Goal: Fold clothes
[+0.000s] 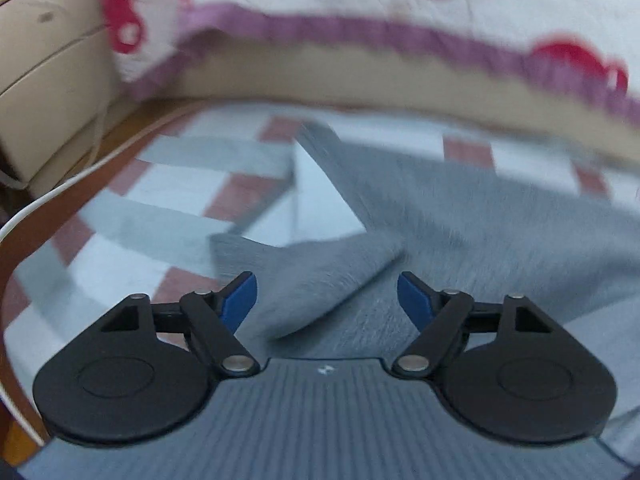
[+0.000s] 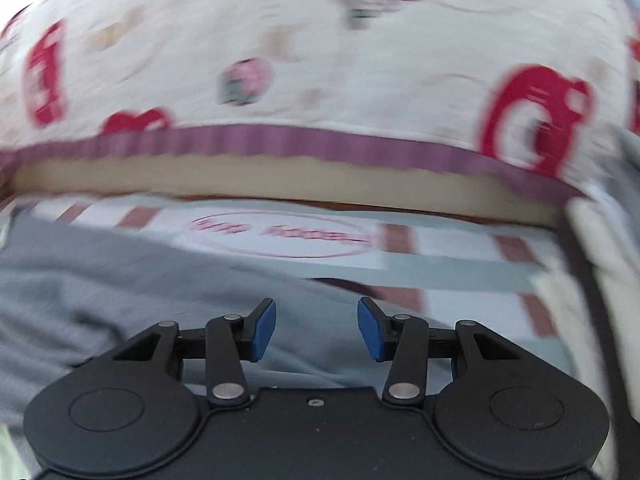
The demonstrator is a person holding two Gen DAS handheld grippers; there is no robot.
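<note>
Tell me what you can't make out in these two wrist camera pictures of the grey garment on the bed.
- Grey garment: its type and full outline; left wrist view cuts it at the right edge, and the left gripper body covers its near part.
- Lettering in the pink oval on the checked sheet: right wrist view, motion blur.
- Patterned quilt: prints smeared by blur.
- Right gripper: open, contact with cloth unclear.

Grey garment (image 1: 460, 216): motion-blurred, cut off at right edge in left view, at left edge in right view. Printed quilt (image 2: 320, 60): blurred, motifs unreadable. Oval logo (image 2: 280, 234) on checked sheet (image 1: 168, 184): lettering illegible.
</note>
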